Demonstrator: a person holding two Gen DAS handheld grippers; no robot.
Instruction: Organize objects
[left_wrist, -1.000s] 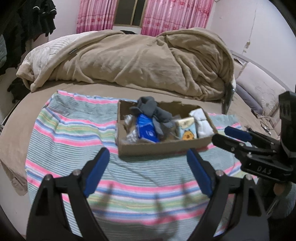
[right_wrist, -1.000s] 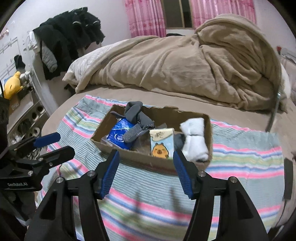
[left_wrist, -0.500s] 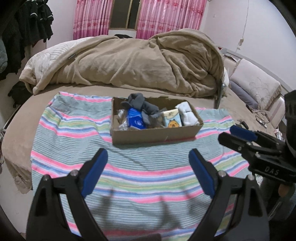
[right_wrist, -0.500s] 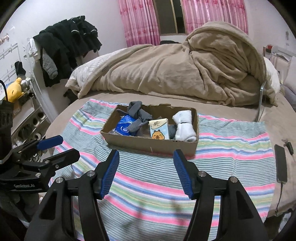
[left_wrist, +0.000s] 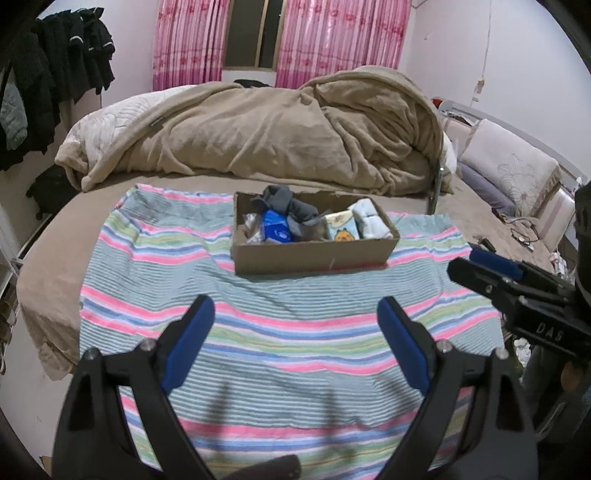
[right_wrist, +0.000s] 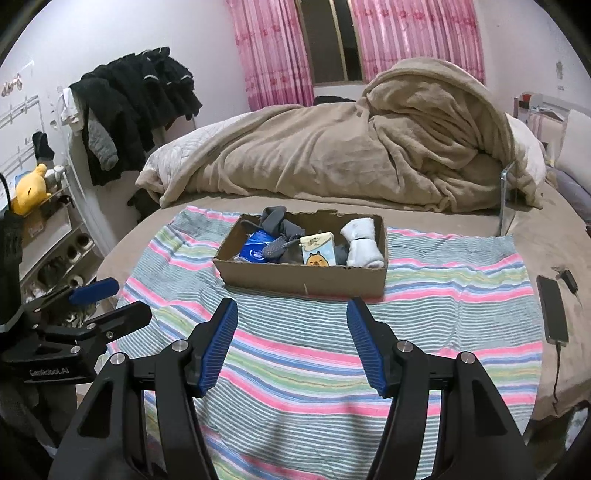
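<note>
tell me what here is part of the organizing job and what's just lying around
Job:
cardboard box
grey socks
blue packet
tissue pack
white socks

Lying about:
phone
beige blanket
dark clothes
yellow plush toy

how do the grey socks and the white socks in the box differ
The grey socks are dark and loosely heaped, one end poking above the rim of the cardboard box; the white socks are pale and rolled into a tidy bundle below it. Grey lies toward the left of the box, white at the right end. Both sit inside the same box.
</note>
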